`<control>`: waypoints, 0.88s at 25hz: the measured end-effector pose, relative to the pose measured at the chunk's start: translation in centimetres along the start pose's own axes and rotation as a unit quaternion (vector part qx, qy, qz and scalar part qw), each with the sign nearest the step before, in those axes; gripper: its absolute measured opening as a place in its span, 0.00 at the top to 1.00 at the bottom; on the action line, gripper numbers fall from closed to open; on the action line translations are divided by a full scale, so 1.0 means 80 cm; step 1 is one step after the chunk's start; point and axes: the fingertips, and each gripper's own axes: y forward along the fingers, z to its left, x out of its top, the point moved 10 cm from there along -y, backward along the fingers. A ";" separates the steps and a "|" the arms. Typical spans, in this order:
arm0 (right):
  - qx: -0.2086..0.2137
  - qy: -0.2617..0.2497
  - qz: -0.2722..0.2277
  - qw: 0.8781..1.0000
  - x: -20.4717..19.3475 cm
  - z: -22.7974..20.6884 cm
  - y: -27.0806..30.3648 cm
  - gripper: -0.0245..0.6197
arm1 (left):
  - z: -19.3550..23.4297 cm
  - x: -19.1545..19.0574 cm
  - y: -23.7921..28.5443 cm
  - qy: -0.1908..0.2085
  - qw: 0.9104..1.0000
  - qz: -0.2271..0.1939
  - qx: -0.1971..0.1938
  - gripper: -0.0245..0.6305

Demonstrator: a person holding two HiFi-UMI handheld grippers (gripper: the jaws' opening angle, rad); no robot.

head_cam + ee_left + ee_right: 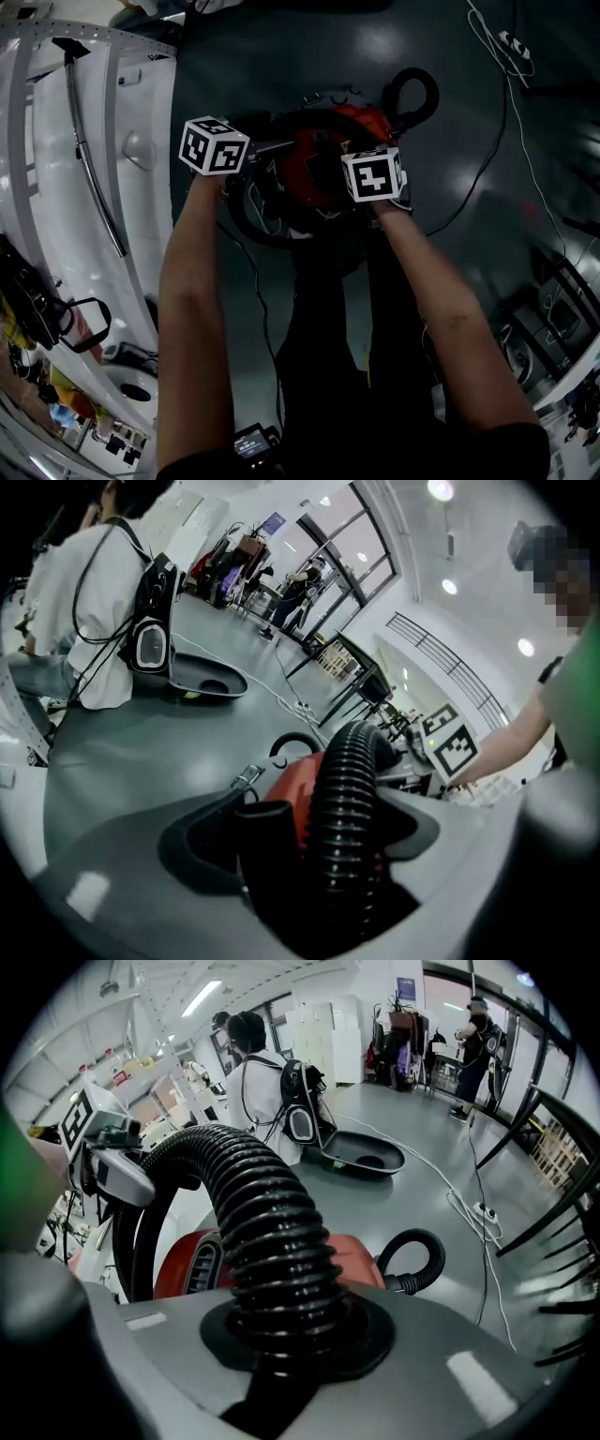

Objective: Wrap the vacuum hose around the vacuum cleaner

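slack is our main worry. the right gripper [281, 1335] is pinching the hose [267, 1232], which rises straight out from between its jaws and arches over the red vacuum [361, 1251] just beyond them. the left gripper [328, 841] has its jaws spread wide. the hose runs up between them, and as far as we can see nothing squeezes it there. both grippers hover close together above the vacuum.

we judge the wrap only partly laid: a loop [422, 1251] curls loose past the vacuum, beyond the right jaws. with one pinch alone doing the holding, the springy ribbed hose could uncoil and slide off the body as we ease it down. the ribs could also slip through the right jaws if we pull hard, and a hard pull might drag or tip the vacuum. twisting the hose as we lay it could kink it. the left jaws, closing late or off-centre, might catch only an edge and let it pop free.
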 end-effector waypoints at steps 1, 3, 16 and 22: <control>-0.005 -0.006 -0.001 1.000 0.000 0.000 0.003 0.84 | 0.003 -0.001 0.002 -0.002 1.000 0.001 -0.003 0.36; -0.015 -0.016 0.000 1.000 0.000 0.000 0.005 0.84 | 0.009 -0.002 0.005 -0.007 1.000 0.003 -0.009 0.36; -0.051 -0.043 -0.017 0.998 0.001 0.002 0.014 0.77 | 0.042 -0.007 0.028 -0.026 0.998 0.042 -0.024 0.33; -0.052 -0.025 -0.022 0.998 -0.004 -0.005 0.012 0.68 | 0.041 -0.005 0.041 -0.021 0.998 0.058 0.000 0.32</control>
